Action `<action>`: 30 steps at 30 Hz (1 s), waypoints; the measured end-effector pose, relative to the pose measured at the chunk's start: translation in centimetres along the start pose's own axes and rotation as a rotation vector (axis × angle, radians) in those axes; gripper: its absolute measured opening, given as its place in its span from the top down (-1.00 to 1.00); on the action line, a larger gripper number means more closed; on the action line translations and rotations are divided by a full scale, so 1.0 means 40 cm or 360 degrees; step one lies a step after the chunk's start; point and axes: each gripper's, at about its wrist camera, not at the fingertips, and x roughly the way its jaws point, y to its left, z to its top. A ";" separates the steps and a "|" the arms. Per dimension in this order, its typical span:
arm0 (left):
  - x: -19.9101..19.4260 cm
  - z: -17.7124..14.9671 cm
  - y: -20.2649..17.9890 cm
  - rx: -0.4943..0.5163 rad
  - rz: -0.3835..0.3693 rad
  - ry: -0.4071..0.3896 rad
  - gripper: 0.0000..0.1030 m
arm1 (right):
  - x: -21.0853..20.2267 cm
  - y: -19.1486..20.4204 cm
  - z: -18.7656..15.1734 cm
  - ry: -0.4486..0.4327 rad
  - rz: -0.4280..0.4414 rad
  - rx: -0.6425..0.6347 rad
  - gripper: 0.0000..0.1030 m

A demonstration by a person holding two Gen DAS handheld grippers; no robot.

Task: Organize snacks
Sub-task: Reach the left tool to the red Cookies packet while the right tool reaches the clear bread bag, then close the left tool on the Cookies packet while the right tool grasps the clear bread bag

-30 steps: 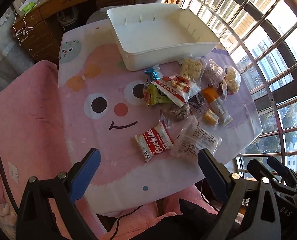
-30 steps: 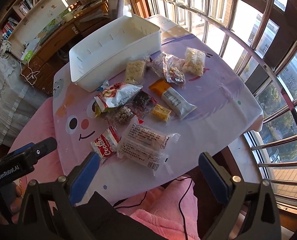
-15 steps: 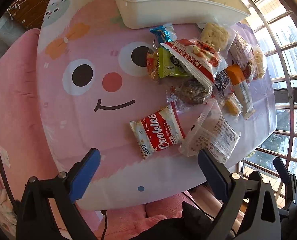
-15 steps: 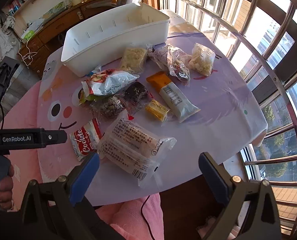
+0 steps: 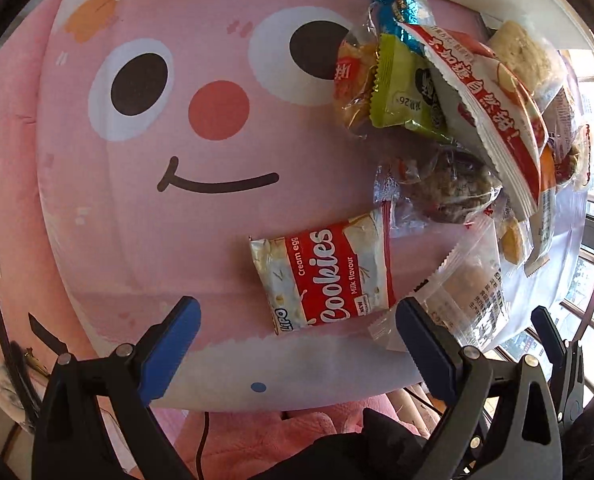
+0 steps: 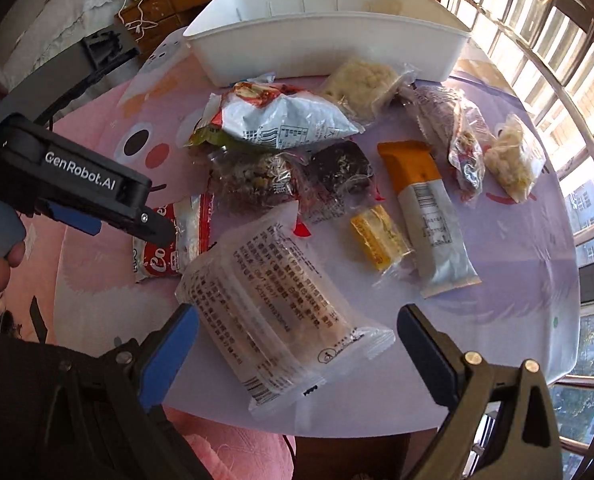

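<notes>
1. Left wrist view: left gripper [image 5: 297,330] spread wide with nothing between the blue pads, low over the near edge of the pink tablecloth [image 5: 145,208]
2. Red cookie packet [image 5: 329,278] flat on the cloth just ahead, nearer the right pad
3. Further right, green sachet [image 5: 407,94] tucked under red-and-white bag [image 5: 493,112]; dark seed cake [image 5: 453,192] below them
4. Right wrist view: right gripper [image 6: 297,338] also wide open and empty, its fingers either side of the near end of a clear printed pack [image 6: 273,304]
5. Behind, yellow bar [image 6: 379,238] touching orange-topped bar [image 6: 429,212]; white bin [image 6: 325,46] at the far side, snacks all outside it on the cloth
</notes>
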 end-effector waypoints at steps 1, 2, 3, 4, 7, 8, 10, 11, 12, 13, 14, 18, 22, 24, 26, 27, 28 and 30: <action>0.006 0.005 -0.003 -0.0016 0.0005 0.0006 -0.90 | 0.008 0.002 0.007 0.0015 0.0008 -0.0024 -0.94; 0.010 0.011 -0.006 -0.0029 0.0008 0.0012 -0.90 | 0.014 0.000 0.014 0.0027 0.0021 -0.0044 -0.94; 0.014 0.017 -0.007 -0.0039 0.0012 0.0022 -0.90 | 0.021 0.000 0.020 0.0037 0.0039 -0.0065 -0.94; 0.018 0.023 -0.008 -0.0051 0.0013 0.0028 -0.90 | 0.027 -0.001 0.027 0.0047 0.0046 -0.0085 -0.94; 0.020 0.057 -0.002 -0.0082 0.0018 0.0054 -0.90 | 0.050 0.002 0.043 0.0099 0.0089 -0.0148 -0.94; 0.026 0.069 -0.005 -0.0092 0.0020 0.0068 -0.90 | 0.059 0.004 0.047 0.0131 0.0111 -0.0169 -0.94; 0.040 0.085 0.001 -0.0120 0.0027 0.0101 -0.83 | 0.077 0.016 0.055 0.0189 0.0140 -0.0210 -0.93; 0.047 0.092 0.005 -0.0131 0.0025 0.0113 -0.81 | 0.083 0.023 0.058 0.0207 0.0152 -0.0236 -0.91; 0.053 0.095 0.006 -0.0143 0.0023 0.0128 -0.78 | 0.088 0.030 0.061 0.0221 0.0158 -0.0260 -0.88; 0.061 0.098 0.010 -0.0155 0.0019 0.0145 -0.73 | 0.093 0.039 0.052 0.0230 0.0167 -0.0276 -0.87; 0.050 0.105 0.023 -0.0169 0.0010 0.0165 -0.70 | 0.099 0.043 0.055 0.0245 0.0173 -0.0288 -0.86; 0.075 0.116 0.035 -0.0217 -0.0029 0.0219 -0.66 | 0.132 0.050 0.068 0.0320 0.0211 -0.0299 -0.82; 0.086 0.095 0.043 -0.0236 -0.0035 0.0225 -0.62 | 0.152 0.036 0.080 0.0353 0.0212 -0.0279 -0.79; 0.089 0.101 0.043 -0.0233 -0.0034 0.0224 -0.56 | 0.162 0.031 0.083 0.0357 0.0206 -0.0278 -0.79; 0.088 0.105 0.030 -0.0230 -0.0024 0.0220 -0.51 | 0.167 0.032 0.082 0.0343 0.0202 -0.0268 -0.78; 0.090 0.103 0.028 -0.0230 -0.0018 0.0216 -0.47 | 0.170 0.034 0.073 0.0334 0.0202 -0.0257 -0.78; 0.089 0.104 0.021 -0.0234 -0.0008 0.0213 -0.40 | 0.173 0.021 0.064 0.0329 0.0203 -0.0245 -0.77; 0.086 0.106 0.020 -0.0239 0.0007 0.0204 -0.30 | 0.171 0.011 0.058 0.0315 0.0193 -0.0234 -0.74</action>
